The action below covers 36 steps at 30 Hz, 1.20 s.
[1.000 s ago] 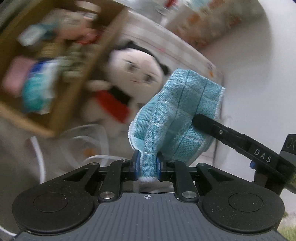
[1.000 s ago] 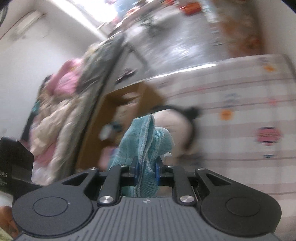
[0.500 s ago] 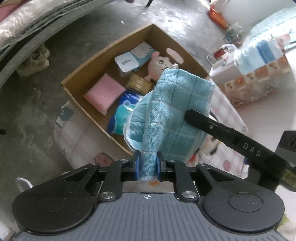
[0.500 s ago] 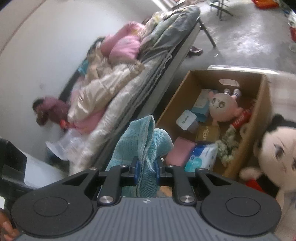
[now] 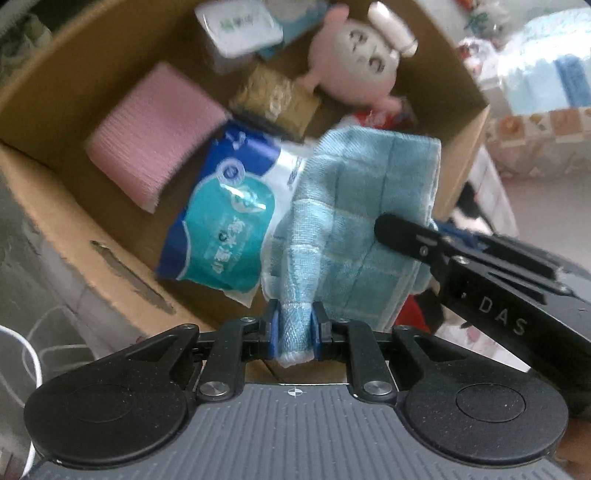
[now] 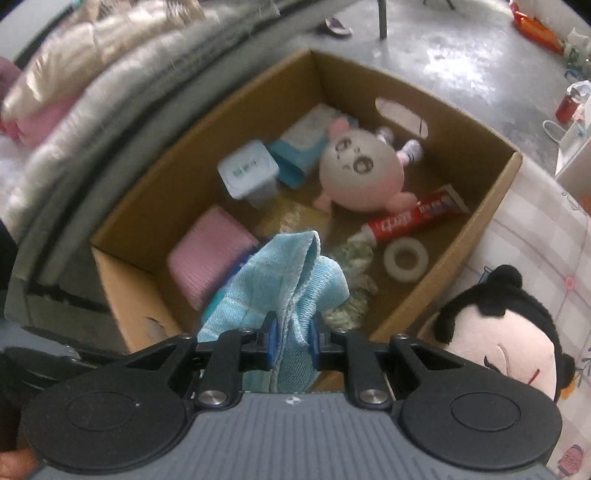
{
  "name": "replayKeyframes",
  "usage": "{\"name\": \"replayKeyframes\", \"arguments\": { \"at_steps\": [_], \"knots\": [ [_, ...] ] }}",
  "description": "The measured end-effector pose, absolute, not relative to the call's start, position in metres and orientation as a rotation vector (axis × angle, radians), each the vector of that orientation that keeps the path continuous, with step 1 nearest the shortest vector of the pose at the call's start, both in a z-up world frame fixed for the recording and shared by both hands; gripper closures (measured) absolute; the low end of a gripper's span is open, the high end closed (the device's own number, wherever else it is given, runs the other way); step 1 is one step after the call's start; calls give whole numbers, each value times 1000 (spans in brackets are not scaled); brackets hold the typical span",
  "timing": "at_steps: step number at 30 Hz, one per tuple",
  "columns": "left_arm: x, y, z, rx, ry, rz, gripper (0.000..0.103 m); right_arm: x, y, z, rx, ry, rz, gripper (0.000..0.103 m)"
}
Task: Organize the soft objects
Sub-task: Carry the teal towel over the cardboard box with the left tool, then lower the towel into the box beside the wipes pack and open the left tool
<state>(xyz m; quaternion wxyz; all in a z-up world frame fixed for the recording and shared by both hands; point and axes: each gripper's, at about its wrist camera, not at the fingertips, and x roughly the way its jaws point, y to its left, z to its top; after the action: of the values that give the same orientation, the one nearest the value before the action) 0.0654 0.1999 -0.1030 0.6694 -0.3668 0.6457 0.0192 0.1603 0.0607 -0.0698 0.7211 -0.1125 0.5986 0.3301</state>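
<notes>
Left wrist view – left gripper (image 5: 294, 334): fingers pinch a bunched hem of the blue towel (image 5: 354, 221), which fans out above the cardboard box (image 5: 62, 236).
Left wrist view – right gripper (image 5: 391, 230): comes in from the right edge; its dark finger lies across the towel's far corner. Whether it clamps cannot be told here.
Left wrist view – only here: a blue and teal tissue pack (image 5: 225, 218) just left of the towel, and a gold-wrapped block (image 5: 277, 99) behind it.
Left wrist view – box contents: pink sponge (image 5: 155, 129) by the left wall, white lidded tub (image 5: 240, 22) and round pink plush (image 5: 354, 59) towards the far wall.
Right wrist view – right gripper (image 6: 291, 341): its jaws are opening, yet the pads still press a fold of the blue towel (image 6: 280, 280), held over the box's near left corner.
Right wrist view – only here: red toothpaste tube (image 6: 413, 216), roll of tape (image 6: 406, 260) and a pale knotted rope (image 6: 351, 284) along the right wall (image 6: 480, 236); the towel hides the tissue pack.
Right wrist view – surroundings: a black-haired doll (image 6: 506, 332) lies outside the box, against its right wall, on a checked cloth (image 6: 546, 229); a bed with heaped bedding (image 6: 74, 74) runs past the left side; bare concrete floor (image 6: 461, 59) beyond.
</notes>
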Motion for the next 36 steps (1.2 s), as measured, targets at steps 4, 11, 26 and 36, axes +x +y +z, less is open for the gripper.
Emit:
{"name": "replayKeyframes", "arguments": {
  "at_steps": [4,11,26,36],
  "knots": [
    [76,192,-133,-812,1551,-3,86,162,69,-79,-321,1341,690,80],
    [78,191,-160,-796,1619,-57,70,171,66,-42,-312,1232,662,76],
    [51,256,-112,-853,1472,-44,39,181,124,-134,-393,1660,779,78],
    [40,292,-96,-850,1374,23,39,167,141,-179,-571,1714,694,78]
  ]
}}
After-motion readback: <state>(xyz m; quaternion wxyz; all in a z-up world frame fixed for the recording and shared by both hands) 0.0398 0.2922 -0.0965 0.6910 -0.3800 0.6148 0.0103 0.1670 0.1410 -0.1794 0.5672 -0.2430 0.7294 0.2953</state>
